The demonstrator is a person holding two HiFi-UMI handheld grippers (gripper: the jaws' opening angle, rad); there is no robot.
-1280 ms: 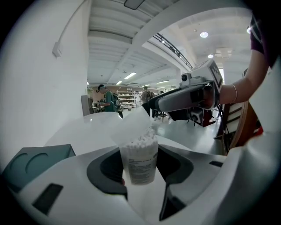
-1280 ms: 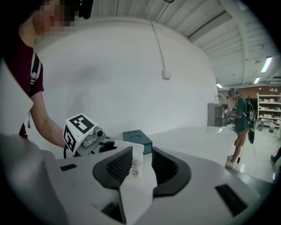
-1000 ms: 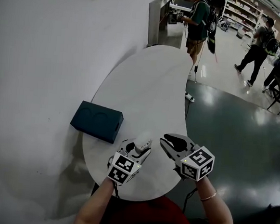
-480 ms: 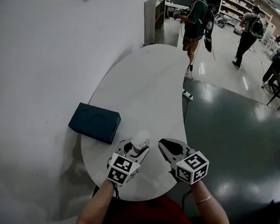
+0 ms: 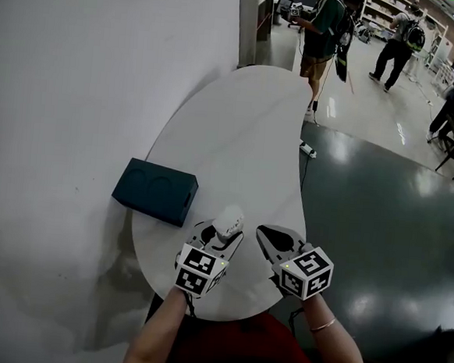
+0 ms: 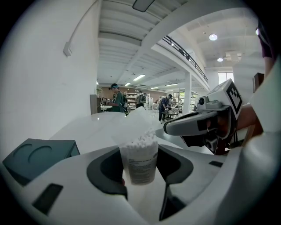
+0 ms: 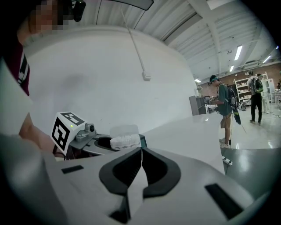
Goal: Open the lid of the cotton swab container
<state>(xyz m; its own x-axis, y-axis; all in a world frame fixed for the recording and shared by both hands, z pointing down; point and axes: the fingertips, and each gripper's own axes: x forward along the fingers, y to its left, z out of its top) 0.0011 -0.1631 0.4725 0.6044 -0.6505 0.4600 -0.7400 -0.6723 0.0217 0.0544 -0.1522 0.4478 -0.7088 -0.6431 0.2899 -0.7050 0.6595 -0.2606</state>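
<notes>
Container (image 6: 138,162): clear tub packed with cotton swabs, upright between the jaws of the left claw (image 5: 223,235), over the near end of the table (image 5: 238,138). I cannot tell whether its base rests on the table.
Lid (image 6: 131,125): translucent flap standing up behind the swab tips. It appears hinged open, with the swabs exposed.
Left claw: jaws set wide and pressed on the container's sides, a steady hold that presumably keeps the tub from turning while the lid is worked.
Right claw (image 7: 141,165): jaws fully together with nothing between them, just beside the container to its right and not touching it.
Box (image 5: 156,192): dark teal, at the table's left edge against the wall, apart from the work.
Assessment: judging by the raised lid, the opening looks done or nearly so.
Risk: the light tub could tip if it is released carelessly.
</notes>
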